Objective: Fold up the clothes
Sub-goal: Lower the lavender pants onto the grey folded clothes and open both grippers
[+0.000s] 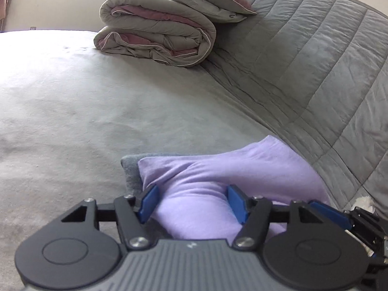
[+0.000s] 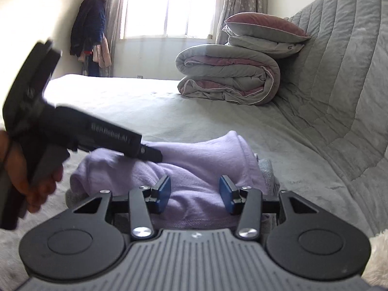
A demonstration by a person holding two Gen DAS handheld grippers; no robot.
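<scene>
Lilac garment (image 1: 218, 177) lay bunched on the pale bed sheet (image 1: 72, 111), on top of a grey cloth (image 1: 131, 169), near the quilted grey cover (image 1: 315, 72). Left gripper (image 1: 194, 203) stood part open, a fold of the garment between its blue pads (image 1: 148, 202); whether the pads pressed on it could not be told. Right gripper (image 2: 195, 195) also part open over the garment (image 2: 206, 160), grip likewise unclear. A hand (image 2: 41, 184) held the left gripper's handle. Rolled duvet (image 2: 228, 77) and pillows (image 2: 264, 34) sat further back by the window (image 2: 167, 4).
</scene>
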